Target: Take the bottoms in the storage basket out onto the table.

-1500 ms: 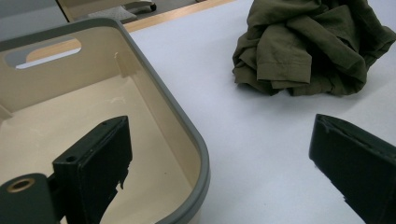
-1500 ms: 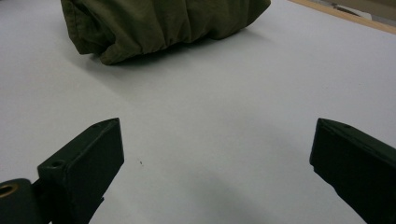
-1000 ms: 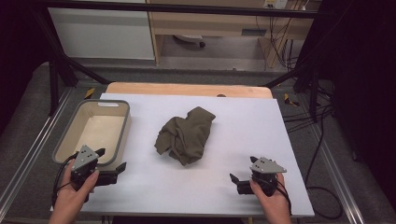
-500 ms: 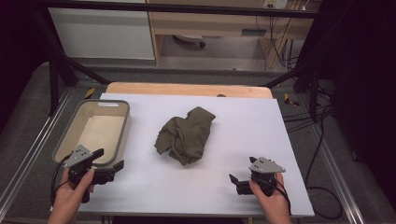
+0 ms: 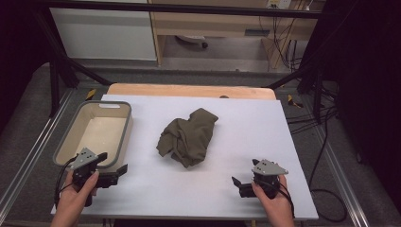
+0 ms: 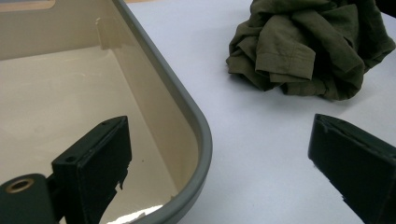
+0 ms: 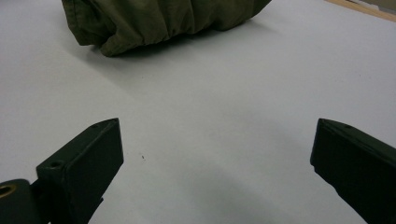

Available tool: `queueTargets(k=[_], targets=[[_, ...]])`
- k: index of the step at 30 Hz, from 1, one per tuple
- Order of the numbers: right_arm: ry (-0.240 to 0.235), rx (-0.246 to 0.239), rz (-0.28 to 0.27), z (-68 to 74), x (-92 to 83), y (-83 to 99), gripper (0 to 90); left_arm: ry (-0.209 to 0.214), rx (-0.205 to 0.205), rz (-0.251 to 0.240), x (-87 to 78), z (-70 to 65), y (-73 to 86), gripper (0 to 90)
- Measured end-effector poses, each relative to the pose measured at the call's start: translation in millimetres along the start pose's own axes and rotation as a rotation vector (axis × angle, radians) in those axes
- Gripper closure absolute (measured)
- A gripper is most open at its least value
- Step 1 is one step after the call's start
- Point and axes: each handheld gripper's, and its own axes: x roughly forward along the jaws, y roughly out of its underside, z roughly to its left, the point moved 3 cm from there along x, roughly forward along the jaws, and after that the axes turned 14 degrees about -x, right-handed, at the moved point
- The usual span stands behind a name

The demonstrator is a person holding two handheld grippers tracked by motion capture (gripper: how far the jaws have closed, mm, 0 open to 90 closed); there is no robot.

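Meanwhile, you hold both tongs wide and empty at the near edge of the white table [image 5: 293, 142]: left gripper [image 5: 112, 169] at the tub's near corner, right gripper [image 5: 240, 185] well clear. Nothing looks begun: the crumpled olive shirt [image 5: 187, 136] lies mid-table, untouched, and the beige tub [image 5: 124, 135] beside it holds nothing.

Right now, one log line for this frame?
left gripper: open, by bin corner | right gripper: open, over bare table | olive cloth: crumpled mid-table, untouched | bin: empty
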Motion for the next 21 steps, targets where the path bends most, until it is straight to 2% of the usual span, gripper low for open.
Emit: queueTargets(k=[5, 13, 18, 21], targets=[[-0.002, 0.0, 0.004, 0.7, 0.5, 0.1, 3.2, -0.01, 0.014, 0.019, 2.3, -0.4, 2.6, 5.8], [0.003, 0.002, 0.009, 0.1, 3.3, 1.3, 2.8, -0.018, 0.002, 0.008, 1.4, 3.7, 2.2, 5.6], [0.046, 0.002, 0.018, -2.2, 9.8, 2.4, 2.3, -0.022, 0.001, -0.018, 0.7, 3.9, 0.8, 5.9], [0.075, 0.021, 0.024, -5.5, 15.0, 4.5, 2.2, -0.021, 0.023, -0.051, -4.5, -5.4, -5.0, 6.2]])
